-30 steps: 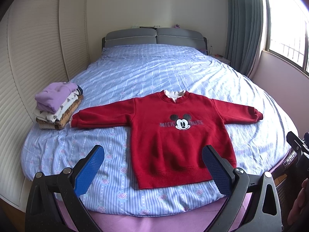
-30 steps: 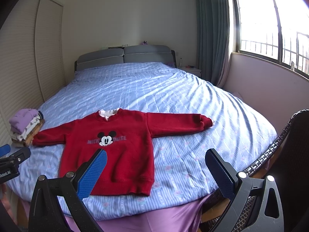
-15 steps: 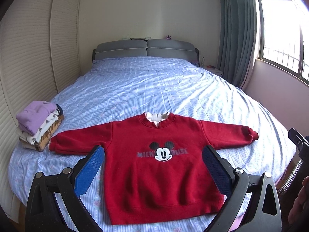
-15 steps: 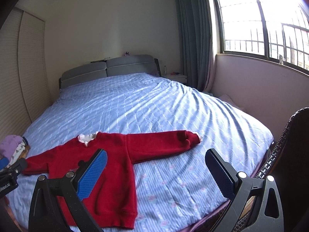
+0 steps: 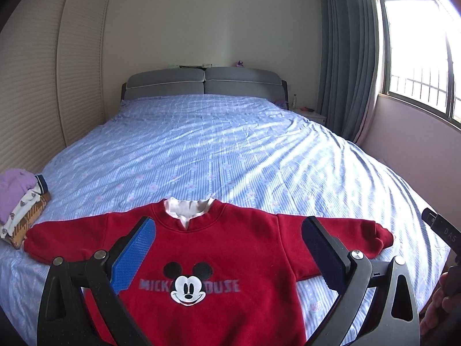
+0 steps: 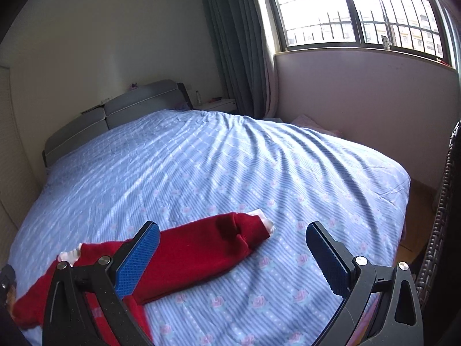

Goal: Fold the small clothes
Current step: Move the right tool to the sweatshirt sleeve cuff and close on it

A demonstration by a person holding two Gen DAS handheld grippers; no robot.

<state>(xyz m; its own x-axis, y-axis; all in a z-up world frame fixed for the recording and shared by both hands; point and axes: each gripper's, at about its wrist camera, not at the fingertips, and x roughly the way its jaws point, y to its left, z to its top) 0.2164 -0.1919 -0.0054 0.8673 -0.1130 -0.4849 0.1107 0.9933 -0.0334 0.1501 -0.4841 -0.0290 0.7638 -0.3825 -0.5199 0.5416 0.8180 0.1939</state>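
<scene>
A wide bed with a blue striped floral sheet holds a red fleece sweatshirt spread flat near its foot, printed with a mouse face and "MICK…OUSE". Folded clothes are stacked beyond its left sleeve. Both the left gripper and right gripper hover with jaws spread wide, now closer to the sweatshirt than before.

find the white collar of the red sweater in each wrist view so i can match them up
Left wrist: white collar just above centre-bottom, between the open left gripper fingers.
Right wrist: white collar far lower left, beside the open right gripper.
Shared landmark: grey headboard.
</scene>
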